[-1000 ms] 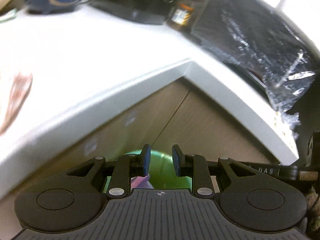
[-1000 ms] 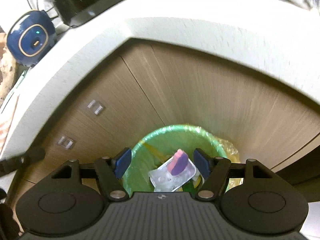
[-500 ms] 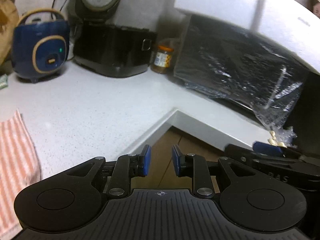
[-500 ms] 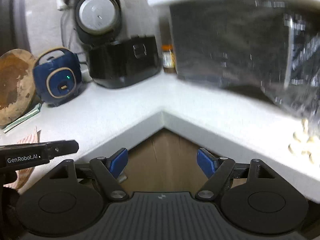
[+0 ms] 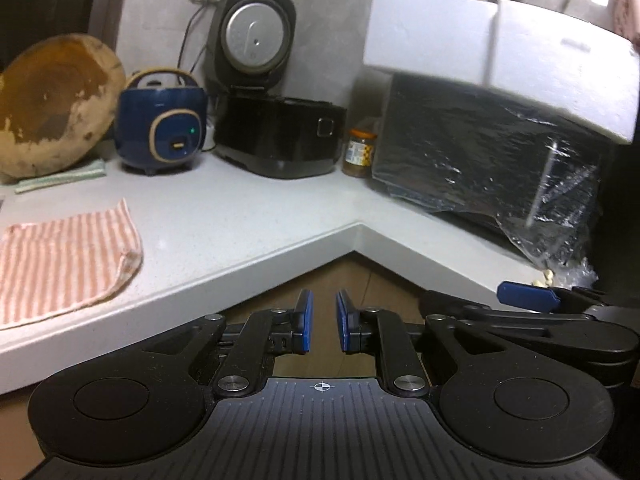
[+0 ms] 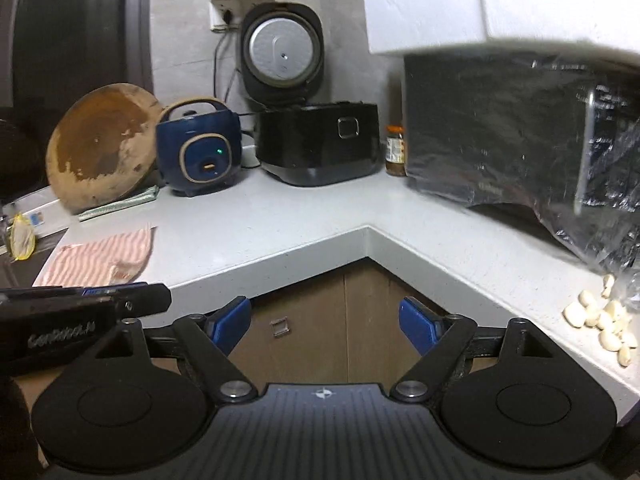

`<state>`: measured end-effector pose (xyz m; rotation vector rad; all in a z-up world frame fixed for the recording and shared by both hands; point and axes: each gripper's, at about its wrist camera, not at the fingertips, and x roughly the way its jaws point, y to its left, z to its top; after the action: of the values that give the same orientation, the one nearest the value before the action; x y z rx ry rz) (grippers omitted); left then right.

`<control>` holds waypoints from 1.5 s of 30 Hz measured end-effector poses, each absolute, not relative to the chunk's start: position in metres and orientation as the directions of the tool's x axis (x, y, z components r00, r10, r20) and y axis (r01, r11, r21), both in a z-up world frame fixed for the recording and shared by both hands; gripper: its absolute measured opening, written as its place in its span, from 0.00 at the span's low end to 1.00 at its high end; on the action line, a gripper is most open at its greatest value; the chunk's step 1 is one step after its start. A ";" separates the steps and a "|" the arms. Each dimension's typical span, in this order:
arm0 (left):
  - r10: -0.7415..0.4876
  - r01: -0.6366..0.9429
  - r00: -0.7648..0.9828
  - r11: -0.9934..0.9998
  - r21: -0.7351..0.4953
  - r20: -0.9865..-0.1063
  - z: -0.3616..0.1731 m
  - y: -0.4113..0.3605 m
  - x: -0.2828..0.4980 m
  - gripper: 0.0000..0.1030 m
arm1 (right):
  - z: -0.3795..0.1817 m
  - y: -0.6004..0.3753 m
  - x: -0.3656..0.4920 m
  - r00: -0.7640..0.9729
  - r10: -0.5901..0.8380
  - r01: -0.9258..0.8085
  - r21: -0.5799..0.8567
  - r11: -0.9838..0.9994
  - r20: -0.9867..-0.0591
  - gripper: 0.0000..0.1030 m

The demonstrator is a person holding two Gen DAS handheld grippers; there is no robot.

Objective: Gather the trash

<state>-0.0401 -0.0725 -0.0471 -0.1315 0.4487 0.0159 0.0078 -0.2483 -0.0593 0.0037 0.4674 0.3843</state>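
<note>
White speckled countertop runs in an L across both views, its inner corner near frame centre, brown wood cabinet fronts below it.

Left gripper: lower centre of its own view, blue pads narrowly apart, nothing between them; jaws have just been closing. Empty. In the right wrist view it shows as a dark bar at the left edge.

Right gripper: lower centre of its view, blue pads set wide, nothing between them; jaws have just been opening. Empty. One of its blue pads shows at lower right of the left wrist view.

Trash: no piece of it and no bin can be made out in either current view.

On the counter, left to right:
- round wooden board, stained, leaning upright at far left
- folded greenish cloth at the board's foot
- pink-striped cloth, flat, near the front edge at left
- navy rice cooker, green light lit
- black rice cooker just right of it, lid standing open
- small jar with orange lid, beside the black cooker
- black appliance wrapped in clear plastic, white foam block on top
- peeled garlic cloves, loose pile, right edge of the right wrist view

Wall socket in the upper part of frame, cords hanging down.
</note>
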 end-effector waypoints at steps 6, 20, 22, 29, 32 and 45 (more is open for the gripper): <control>0.027 -0.063 0.902 0.996 -0.070 -0.431 -0.041 -0.091 -0.056 0.14 | -0.057 -0.258 -0.004 0.805 0.398 -0.391 0.110 0.914 -0.440 0.81; 0.046 -0.082 0.891 0.995 -0.060 -0.451 -0.038 -0.093 -0.071 0.14 | -0.057 -0.264 -0.014 0.794 0.422 -0.405 0.137 0.904 -0.437 0.81; 0.041 -0.079 0.890 0.995 -0.065 -0.454 -0.038 -0.092 -0.073 0.14 | -0.057 -0.263 -0.015 0.794 0.423 -0.406 0.136 0.904 -0.437 0.81; 0.036 -0.078 0.894 0.994 -0.075 -0.447 -0.038 -0.085 -0.081 0.14 | -0.056 -0.257 -0.021 0.794 0.422 -0.412 0.123 0.903 -0.437 0.81; 0.035 -0.078 0.897 0.994 -0.078 -0.440 -0.036 -0.083 -0.084 0.14 | -0.056 -0.255 -0.024 0.793 0.422 -0.415 0.118 0.902 -0.439 0.81; 0.019 -0.066 0.902 0.993 -0.094 -0.431 -0.034 -0.079 -0.094 0.14 | -0.054 -0.251 -0.032 0.800 0.411 -0.409 0.103 0.907 -0.438 0.81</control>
<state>-0.0942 -0.0789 -0.0340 -0.1077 0.4437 0.0440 -0.0323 -0.2514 -0.0535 0.0036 0.4702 0.4395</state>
